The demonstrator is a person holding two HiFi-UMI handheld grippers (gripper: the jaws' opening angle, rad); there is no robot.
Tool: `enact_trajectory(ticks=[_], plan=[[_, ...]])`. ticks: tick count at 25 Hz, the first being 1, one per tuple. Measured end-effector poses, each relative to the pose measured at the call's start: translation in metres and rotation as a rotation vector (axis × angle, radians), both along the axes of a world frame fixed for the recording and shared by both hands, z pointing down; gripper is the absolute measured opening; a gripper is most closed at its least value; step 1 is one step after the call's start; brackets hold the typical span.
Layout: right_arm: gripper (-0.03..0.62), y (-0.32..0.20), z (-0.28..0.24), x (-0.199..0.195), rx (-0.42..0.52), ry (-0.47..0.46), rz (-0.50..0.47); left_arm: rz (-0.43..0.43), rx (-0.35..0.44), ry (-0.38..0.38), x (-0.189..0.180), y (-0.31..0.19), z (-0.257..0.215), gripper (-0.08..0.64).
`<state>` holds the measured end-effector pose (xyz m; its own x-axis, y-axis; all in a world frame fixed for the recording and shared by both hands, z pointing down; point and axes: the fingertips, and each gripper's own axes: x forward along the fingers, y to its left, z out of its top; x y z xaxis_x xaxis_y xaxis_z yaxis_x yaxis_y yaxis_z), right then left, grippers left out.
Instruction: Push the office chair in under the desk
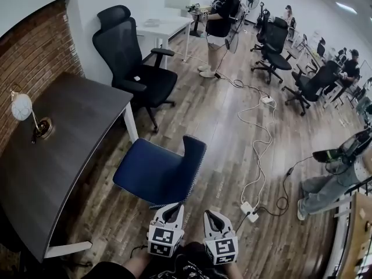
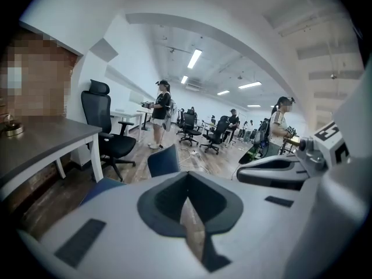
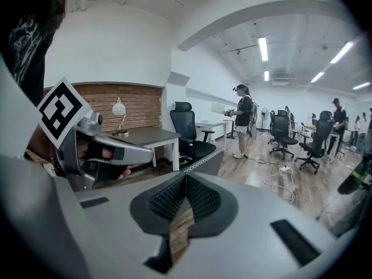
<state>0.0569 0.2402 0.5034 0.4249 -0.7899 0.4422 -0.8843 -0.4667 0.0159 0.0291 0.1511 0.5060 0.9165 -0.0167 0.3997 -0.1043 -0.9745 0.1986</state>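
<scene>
the dark desk (image 1: 70, 132) stands at the left, along the brick wall (image 1: 35, 57). the blue chair (image 1: 160, 170) sits out on the wood floor (image 1: 232, 156) just off the desk's corner, not under it. the left gripper (image 1: 173, 208) and right gripper (image 1: 209, 214) hover by its near edge, fingers pressed together, empty.

I see the office chair (image 1: 152, 173) standing upright, just off the long edge of the desk (image 1: 70, 138). It is armless, with a blue padded seat (image 1: 148, 170) and a low blue backrest (image 1: 195, 154). The backrest is on the side away from the desk, so the seat faces the tabletop. No part of the seat is under the desk yet. The desk has a dark top on white legs (image 1: 132, 122) and stands against a brick wall.
</scene>
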Motion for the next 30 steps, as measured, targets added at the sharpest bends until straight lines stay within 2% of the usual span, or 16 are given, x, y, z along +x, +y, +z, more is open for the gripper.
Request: enact_trajectory(ticks=[8,13,16,24,30], plan=[[0.005,-0.019,-0.001,0.02,-0.012,0.01,-0.022,-0.006,-0.032,-0.045,0.017,-0.015,0.008,0.008],[0.005,-0.037,0.01,0.046,-0.011,0.005,-0.08,-0.021,-0.031,-0.051,0.032,-0.026,0.017,0.008],[0.005,-0.053,0.012,0.068,-0.004,0.003,-0.143,-0.062,-0.023,-0.05,0.048,-0.039,0.019,0.008],[0.005,-0.095,0.014,0.121,-0.011,-0.022,-0.369,-0.246,-0.053,-0.088,0.084,-0.067,0.026,0.008],[0.005,-0.113,0.018,0.147,-0.056,-0.013,-0.563,-0.309,-0.051,-0.112,0.113,-0.08,0.029,0.008]])
